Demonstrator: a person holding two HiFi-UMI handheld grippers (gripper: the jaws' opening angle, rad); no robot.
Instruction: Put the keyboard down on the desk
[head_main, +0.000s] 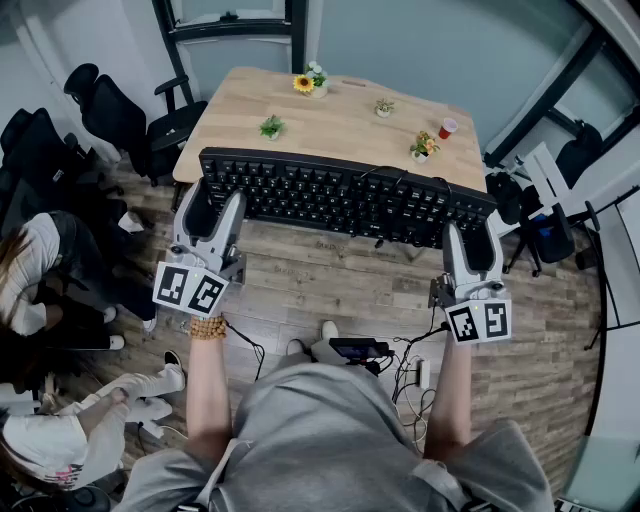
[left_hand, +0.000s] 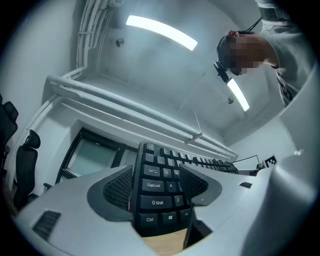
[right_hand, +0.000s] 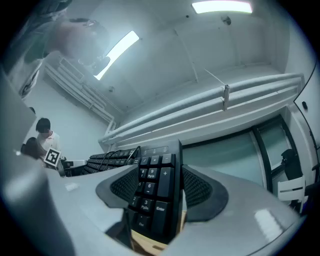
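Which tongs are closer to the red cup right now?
Right. The right tongs grip the keyboard at the end nearest the red cup; the left tongs grip its opposite end, farther away.

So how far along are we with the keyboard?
Done: left claw and right claw each clamp an end of the keyboard. In hand: it sits at the near edge of the desk, contact unclear. Left: lower it flat, then open both claws.

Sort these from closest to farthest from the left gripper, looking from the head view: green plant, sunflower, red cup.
1. Green plant, left side of the desk, just beyond the left gripper gripping the keyboard.
2. Sunflower, far edge, near the middle.
3. Red cup, far right.
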